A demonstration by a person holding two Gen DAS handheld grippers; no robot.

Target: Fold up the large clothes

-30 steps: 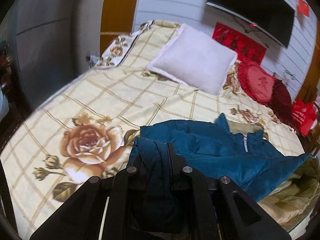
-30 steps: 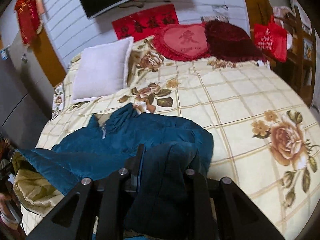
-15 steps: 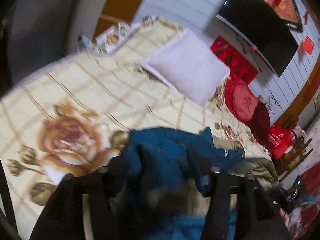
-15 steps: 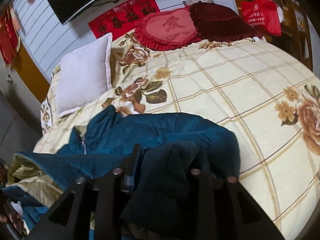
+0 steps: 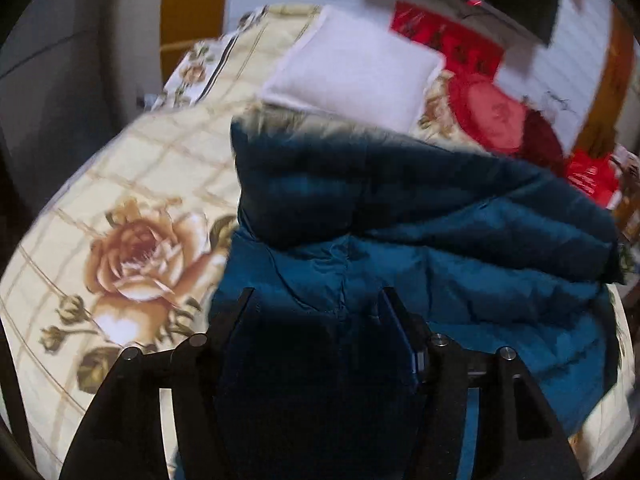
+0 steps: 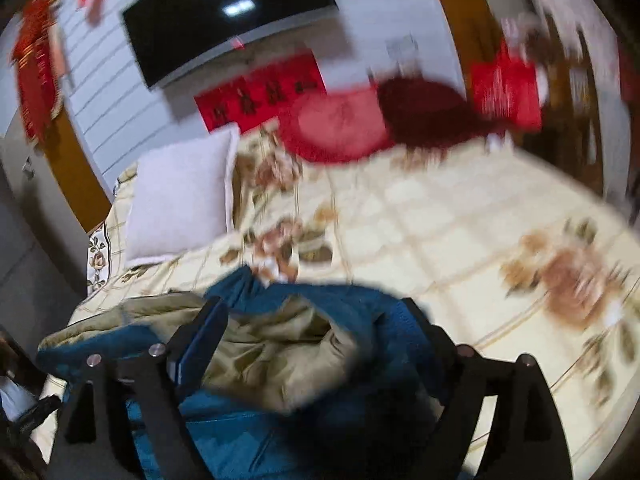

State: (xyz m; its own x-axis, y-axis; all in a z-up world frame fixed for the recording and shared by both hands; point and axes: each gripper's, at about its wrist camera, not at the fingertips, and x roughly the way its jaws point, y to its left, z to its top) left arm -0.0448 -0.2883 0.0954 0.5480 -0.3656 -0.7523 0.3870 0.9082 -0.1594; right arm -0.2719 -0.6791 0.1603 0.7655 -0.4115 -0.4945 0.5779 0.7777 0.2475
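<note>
A large teal padded jacket (image 5: pixel 460 248) with an olive lining (image 6: pixel 272 356) lies bunched on the floral bed. In the left wrist view it covers the middle and right, one part folded over. My left gripper (image 5: pixel 316 300) has its jaws spread, with jacket fabric filling the gap. My right gripper (image 6: pixel 312 304) also stands wide, with teal fabric and olive lining bunched between the fingers. Both views are blurred by motion.
The bed has a cream checked bedspread (image 5: pixel 132 184) with rose prints. A white pillow (image 5: pixel 352 72) and red cushions (image 5: pixel 492 116) lie at the head. A dark TV (image 6: pixel 232 16) hangs on the wall. A red bag (image 6: pixel 504 88) sits beside the bed.
Both grippers have opened from shut to wide on the jacket. The jacket has been thrown forward and now lies doubled over, its olive lining exposed at the right gripper.
</note>
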